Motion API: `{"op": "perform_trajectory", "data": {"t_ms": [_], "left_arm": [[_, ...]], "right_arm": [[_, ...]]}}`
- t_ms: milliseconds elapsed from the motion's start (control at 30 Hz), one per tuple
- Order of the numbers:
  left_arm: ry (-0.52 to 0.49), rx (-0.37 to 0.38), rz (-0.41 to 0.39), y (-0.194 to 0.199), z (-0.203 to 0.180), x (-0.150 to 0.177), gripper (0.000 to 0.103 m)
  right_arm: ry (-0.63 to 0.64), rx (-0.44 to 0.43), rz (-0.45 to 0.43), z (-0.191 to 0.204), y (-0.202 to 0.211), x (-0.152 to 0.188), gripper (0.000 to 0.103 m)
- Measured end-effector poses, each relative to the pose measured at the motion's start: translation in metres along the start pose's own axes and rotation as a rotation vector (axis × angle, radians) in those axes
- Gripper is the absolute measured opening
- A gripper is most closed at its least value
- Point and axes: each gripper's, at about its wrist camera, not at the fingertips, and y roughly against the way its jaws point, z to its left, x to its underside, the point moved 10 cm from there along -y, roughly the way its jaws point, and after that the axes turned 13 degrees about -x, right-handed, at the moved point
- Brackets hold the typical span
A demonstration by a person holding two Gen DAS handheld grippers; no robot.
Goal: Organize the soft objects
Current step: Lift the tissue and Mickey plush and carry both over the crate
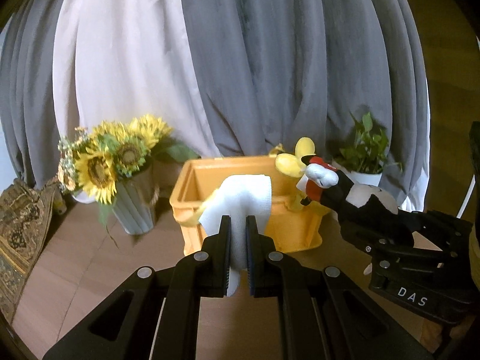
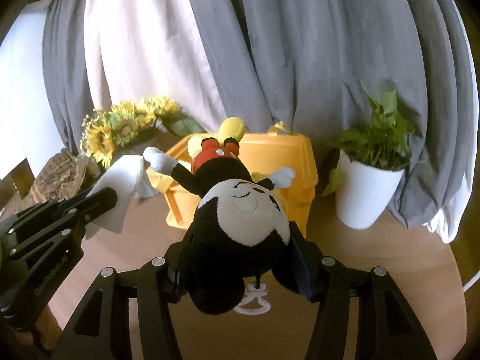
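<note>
Grey and pale curtains (image 1: 240, 60) hang behind the brown table (image 1: 90, 255). Left gripper (image 1: 238, 240), jaws nearly together, pinches a white cloth (image 1: 243, 201) in front of the orange bin (image 1: 294, 228). Right gripper (image 2: 240, 258), spread wide, clamps the mouse plush (image 2: 237, 210) by its head, feet out over the bin's open top.

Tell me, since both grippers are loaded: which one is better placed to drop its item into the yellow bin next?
Probably right. The right gripper holds the plush mouse with its legs already over the yellow bin. The left gripper holds the white cloth short of it.
</note>
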Motion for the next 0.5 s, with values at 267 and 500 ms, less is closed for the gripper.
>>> {"op": "perform_trajectory", "data": {"t_ms": [267,500], "left_arm": [[0.019,0.001,-0.062,0.001,0.002,-0.028,0.011],[0.020,-0.008,-0.111,0.000,0.003,-0.050,0.011]], "right_arm": [[0.053,0.004,-0.062,0.006,0.004,-0.029,0.057],[0.077,0.005,-0.110,0.005,0.005,-0.053,0.057]]}}
